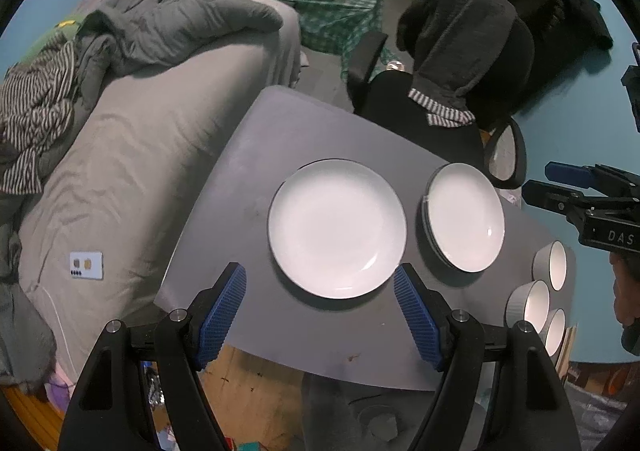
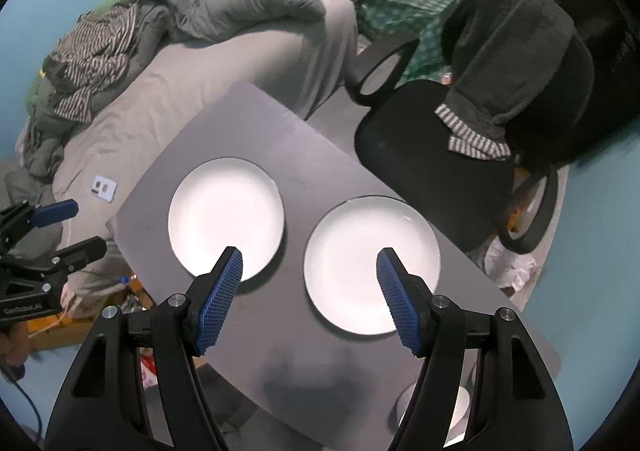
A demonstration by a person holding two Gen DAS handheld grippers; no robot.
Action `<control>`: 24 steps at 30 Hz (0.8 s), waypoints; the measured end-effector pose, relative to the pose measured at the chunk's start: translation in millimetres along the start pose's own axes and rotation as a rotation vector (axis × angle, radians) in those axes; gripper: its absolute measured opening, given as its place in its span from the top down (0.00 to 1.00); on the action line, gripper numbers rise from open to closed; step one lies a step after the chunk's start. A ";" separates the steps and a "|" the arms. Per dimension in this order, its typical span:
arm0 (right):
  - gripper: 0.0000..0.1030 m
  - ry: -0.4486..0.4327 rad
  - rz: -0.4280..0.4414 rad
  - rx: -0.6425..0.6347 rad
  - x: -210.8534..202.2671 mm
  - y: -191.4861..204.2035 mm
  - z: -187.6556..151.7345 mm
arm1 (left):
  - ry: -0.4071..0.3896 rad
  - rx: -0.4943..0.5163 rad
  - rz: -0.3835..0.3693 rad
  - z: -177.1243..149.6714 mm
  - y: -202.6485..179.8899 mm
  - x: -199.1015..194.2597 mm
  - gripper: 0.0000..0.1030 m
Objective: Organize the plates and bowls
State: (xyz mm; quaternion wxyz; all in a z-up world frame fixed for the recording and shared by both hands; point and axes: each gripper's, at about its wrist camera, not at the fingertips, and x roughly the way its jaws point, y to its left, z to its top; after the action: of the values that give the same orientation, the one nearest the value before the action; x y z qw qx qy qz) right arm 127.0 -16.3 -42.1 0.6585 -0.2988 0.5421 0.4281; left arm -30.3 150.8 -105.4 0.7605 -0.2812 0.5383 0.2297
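Both tongs hang wide and empty over the grey table (image 1: pixel 248 155): left tongs (image 1: pixel 320 311) near the single plate (image 1: pixel 336 229), right tongs (image 2: pixel 310 297) above. Beside it a plate stack (image 1: pixel 466 217); three bowls (image 1: pixel 530 301) sit unstacked, so sorting looks part-done.

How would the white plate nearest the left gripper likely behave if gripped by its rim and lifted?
The white plate looks like glazed ceramic, so it is probably rigid and breakable. Its glossy surface may slip against the pads. It is wide and shallow, so a grip on one edge would likely let it droop.
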 end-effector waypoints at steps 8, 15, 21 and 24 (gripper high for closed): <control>0.33 0.055 0.038 -0.053 28.1 14.4 18.1 | 0.032 -0.078 0.022 -2.2 29.3 16.9 0.25; 0.33 0.099 0.047 -0.095 51.5 25.0 32.0 | 0.067 -0.126 0.021 1.9 46.0 39.9 0.25; 0.33 0.125 0.042 -0.136 71.8 33.0 44.6 | 0.083 -0.126 0.027 7.9 51.9 57.3 0.25; 0.33 0.141 0.052 -0.145 82.9 34.9 50.1 | 0.091 -0.128 0.024 10.7 55.2 63.9 0.25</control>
State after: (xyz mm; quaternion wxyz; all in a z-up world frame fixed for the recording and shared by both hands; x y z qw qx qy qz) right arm 122.8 62.4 -108.3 0.5840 -0.3609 0.5623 0.4609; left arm -38.7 201.6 -173.1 0.7129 -0.3329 0.5599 0.2597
